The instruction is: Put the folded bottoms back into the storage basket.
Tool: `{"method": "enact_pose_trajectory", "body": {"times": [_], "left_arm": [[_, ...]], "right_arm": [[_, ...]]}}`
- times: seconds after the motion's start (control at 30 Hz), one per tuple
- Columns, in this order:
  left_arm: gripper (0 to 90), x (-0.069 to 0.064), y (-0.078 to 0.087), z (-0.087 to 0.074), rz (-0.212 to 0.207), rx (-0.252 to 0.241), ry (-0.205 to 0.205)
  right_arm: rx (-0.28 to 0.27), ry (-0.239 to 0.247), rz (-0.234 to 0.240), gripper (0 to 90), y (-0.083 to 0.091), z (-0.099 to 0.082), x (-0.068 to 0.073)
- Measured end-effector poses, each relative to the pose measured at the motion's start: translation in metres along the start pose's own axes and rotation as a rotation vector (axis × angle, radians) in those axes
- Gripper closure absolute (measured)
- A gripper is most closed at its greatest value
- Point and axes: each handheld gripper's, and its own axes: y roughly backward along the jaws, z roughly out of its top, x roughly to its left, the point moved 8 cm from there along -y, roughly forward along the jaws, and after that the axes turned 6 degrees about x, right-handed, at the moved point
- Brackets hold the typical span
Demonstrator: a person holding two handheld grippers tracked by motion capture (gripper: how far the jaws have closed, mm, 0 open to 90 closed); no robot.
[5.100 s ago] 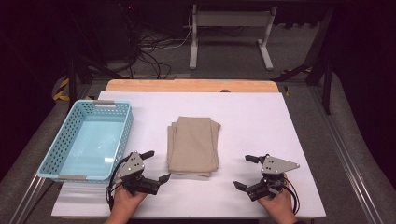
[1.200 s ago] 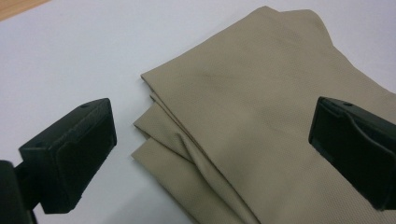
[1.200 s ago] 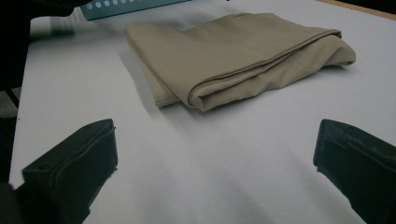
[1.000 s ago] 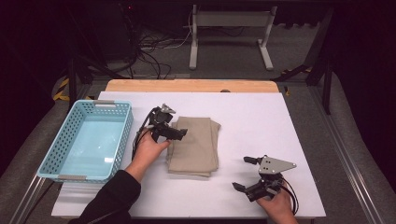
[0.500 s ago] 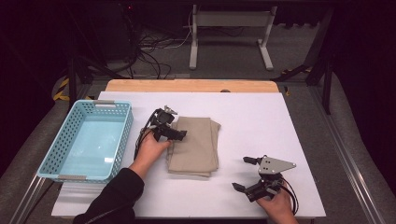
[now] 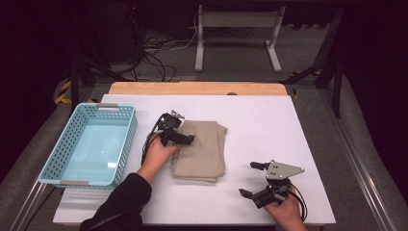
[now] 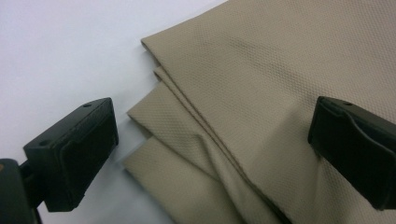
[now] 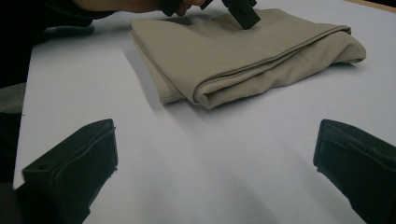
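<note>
Left hand-held gripper open over the folded cloth

The folded beige textured cloth (image 6: pixel 201 148) lies in the middle of the white tabletop (image 6: pixel 269 120), to the right of the light blue plastic basket (image 6: pixel 88 144). The left hand-held gripper (image 6: pixel 179 135) is over the cloth's far left corner, its jaws spread apart around the layered edges. The right hand-held gripper (image 6: pixel 252 179) is also open, above the bare tabletop at the near right.

The desk (image 6: pixel 269 120) carries one folded beige cloth (image 6: pixel 204 154), one light blue basket (image 6: pixel 126 139), and two tools, the left tool (image 6: pixel 180 139) and the right tool (image 6: pixel 253 180).
</note>
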Motion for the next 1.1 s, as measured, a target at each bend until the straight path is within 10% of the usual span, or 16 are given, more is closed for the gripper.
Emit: {"method": "enact_pose_trajectory", "body": {"times": [0.53,0.83,1.1], "left_arm": [[3.8,-0.003,-0.001,0.0,0.008,-0.01,-0.006],[25.4,-0.014,0.004,0.0,-0.041,-0.007,-0.043],[62.7,-0.025,0.005,0.002,-0.119,0.004,-0.054]], "right_arm": [[0.004,-0.001,-0.003,0.3,0.0,-0.001,-0.001],[0.001,-0.001,-0.005,0.5,0.001,0.0,-0.001],[-0.005,-0.003,-0.001,0.5,0.001,0.0,-0.001]]}}
